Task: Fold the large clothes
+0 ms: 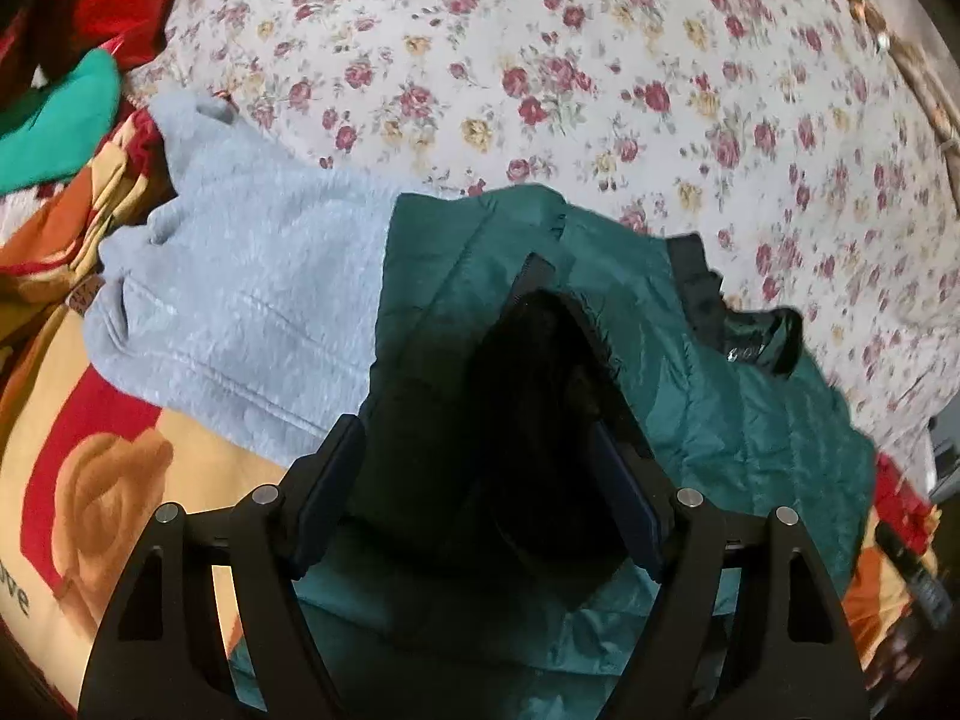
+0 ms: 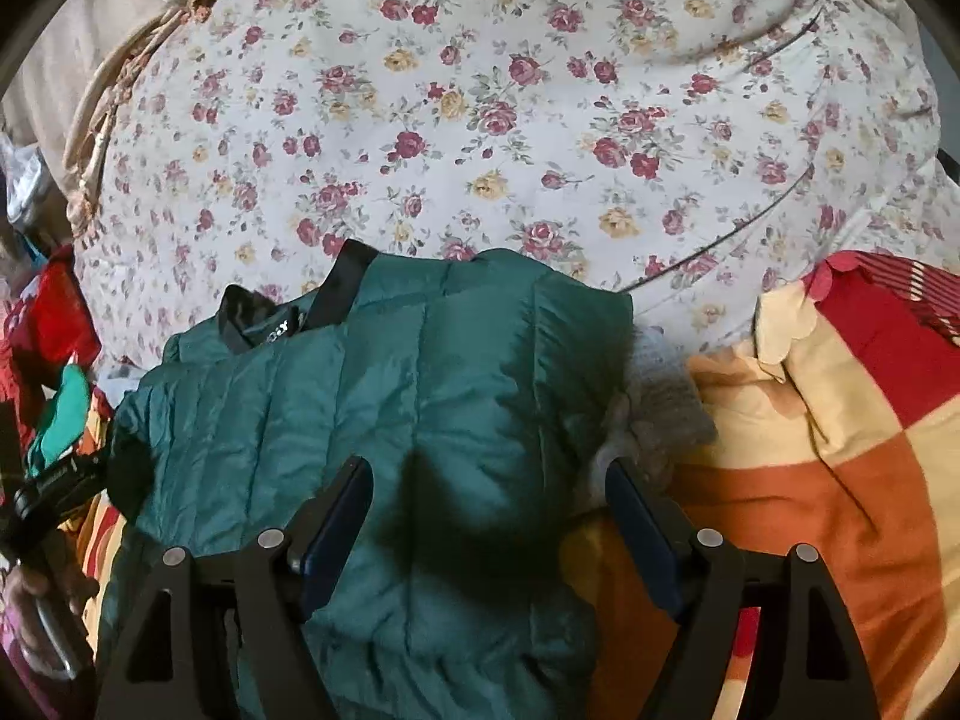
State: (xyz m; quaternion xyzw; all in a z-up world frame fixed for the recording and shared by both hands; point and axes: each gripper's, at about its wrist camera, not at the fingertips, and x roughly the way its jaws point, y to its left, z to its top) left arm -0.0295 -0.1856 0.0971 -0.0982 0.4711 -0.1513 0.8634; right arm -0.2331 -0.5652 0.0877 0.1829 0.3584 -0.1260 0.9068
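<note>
While both grippers gape, the green jacket (image 2: 420, 396) lies folded.

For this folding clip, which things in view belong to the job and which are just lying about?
In the job:
green jacket
left gripper
right gripper

Lying about:
grey fleece
floral sheet
checked blanket
turquoise cloth

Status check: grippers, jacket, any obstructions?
Left gripper open, straddling raised jacket fold. Right gripper open over green jacket. Grey fleece beside it.
</note>
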